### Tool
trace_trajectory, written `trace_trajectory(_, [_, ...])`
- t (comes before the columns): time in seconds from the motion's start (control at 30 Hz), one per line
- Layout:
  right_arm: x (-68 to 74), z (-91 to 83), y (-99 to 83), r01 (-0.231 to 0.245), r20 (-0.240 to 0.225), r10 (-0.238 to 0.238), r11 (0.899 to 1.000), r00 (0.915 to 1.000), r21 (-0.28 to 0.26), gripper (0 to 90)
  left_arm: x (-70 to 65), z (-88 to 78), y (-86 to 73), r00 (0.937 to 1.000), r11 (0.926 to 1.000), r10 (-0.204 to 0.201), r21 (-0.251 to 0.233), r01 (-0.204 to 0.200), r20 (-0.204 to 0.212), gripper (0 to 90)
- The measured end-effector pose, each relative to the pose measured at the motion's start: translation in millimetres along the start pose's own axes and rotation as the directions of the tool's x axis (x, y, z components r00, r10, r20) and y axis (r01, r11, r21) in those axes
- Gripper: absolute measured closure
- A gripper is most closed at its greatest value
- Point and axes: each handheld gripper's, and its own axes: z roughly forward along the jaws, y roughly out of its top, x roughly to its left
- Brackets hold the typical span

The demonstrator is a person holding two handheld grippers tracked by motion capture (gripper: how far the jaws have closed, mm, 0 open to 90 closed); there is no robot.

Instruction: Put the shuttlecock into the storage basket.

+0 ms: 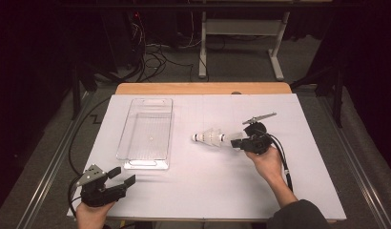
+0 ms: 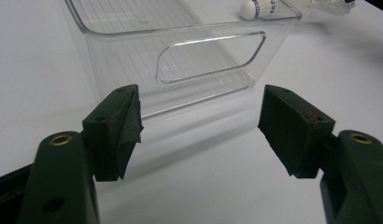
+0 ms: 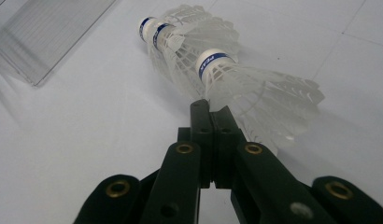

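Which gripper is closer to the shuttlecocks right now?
Right. The right gripper sits shut against the skirt of the nearest of the shuttlecocks. The left gripper waits open at the table's near edge, on the far side of the clear bin.

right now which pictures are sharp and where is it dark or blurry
High view: white table bright, room around it nearly black. Left gripper view: clear bin fairly sharp, near black pads soft. Right gripper view: shuttlecocks fairly crisp, the feathers slightly overexposed.
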Motion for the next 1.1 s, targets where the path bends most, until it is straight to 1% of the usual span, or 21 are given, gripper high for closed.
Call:
trace_trajectory(0.2, [-0.8, 4.6, 1.6, -0.007, -0.014, 0.007, 1.000, 0.9999, 0.006, 90.0, 0.2, 0.3, 0.0, 1.0000, 1.0000, 0.000, 0.003, 0.000, 0.000, 30.7])
trace_trajectory(0.37, [-0.8, 5.0, 3.6, -0.002, -0.020, 0.002, 1.000, 0.9998, 0.005, 90.0, -0.2, 0.6, 0.0, 1.0000, 1.0000, 0.001, 0.006, -0.001, -0.001, 30.7])
trace_trajectory(0.57, [2.7, 8.5, 6.2, 0.009, -0.031, -0.009, 1.000, 0.9995, 0.017, 90.0, -0.2, 0.8, 0.0, 1.0000, 1.0000, 0.001, 0.008, -0.001, -0.002, 30.7])
trace_trajectory(1.1, [9.7, 17.2, 15.0, 0.036, -0.051, -0.035, 0.999, 0.9981, 0.027, 90.0, -0.1, 1.2, 0.0, 1.0000, 1.0000, 0.001, 0.009, -0.001, 0.001, 30.7])
